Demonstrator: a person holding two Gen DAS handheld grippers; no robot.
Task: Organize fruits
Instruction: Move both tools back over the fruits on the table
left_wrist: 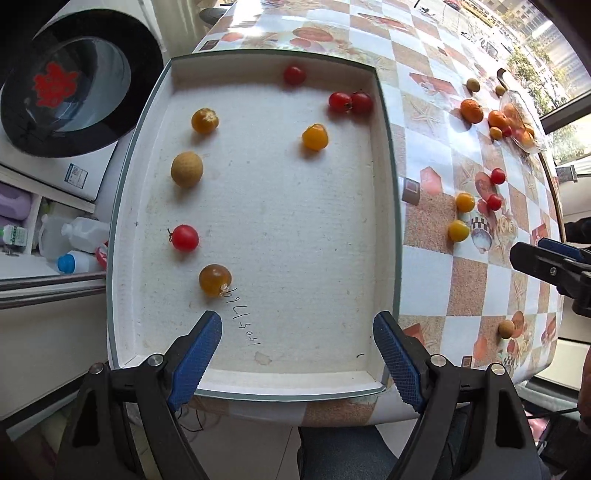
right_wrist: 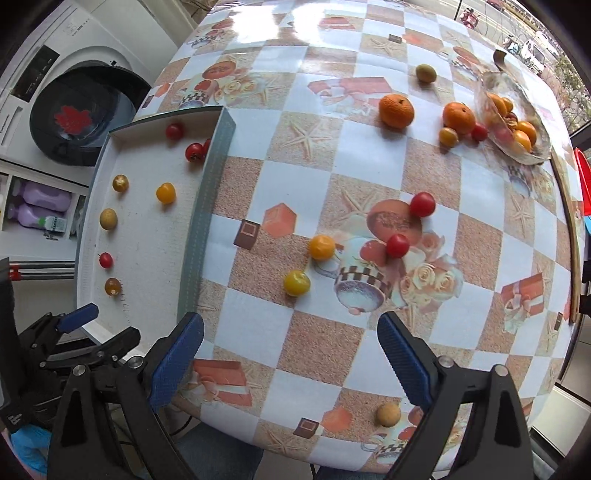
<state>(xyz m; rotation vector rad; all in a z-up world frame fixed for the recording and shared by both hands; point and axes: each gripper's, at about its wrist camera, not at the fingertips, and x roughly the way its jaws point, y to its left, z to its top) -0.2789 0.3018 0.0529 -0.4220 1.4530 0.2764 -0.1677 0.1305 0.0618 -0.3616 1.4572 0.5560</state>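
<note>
Right tongs [right_wrist: 290,354] apart, empty; small round yellow tomato [right_wrist: 296,283] just ahead on checkered table [right_wrist: 325,347]. Left tongs [left_wrist: 297,354] apart, over shallow white tray [left_wrist: 380,206].

- A home — the laundry or utility corner of a flat, by the look of it.
- A white front-loading washing machine [right_wrist: 70,92] stands beside the table, its round door dark.
- Purple detergent bottles [right_wrist: 44,206] sit on a shelf beneath it.
- The table [right_wrist: 332,350] wears a patterned checked oilcloth — starfish, roses, teacups.
- A window [left_wrist: 535,33] looks onto trees and buildings.
</note>
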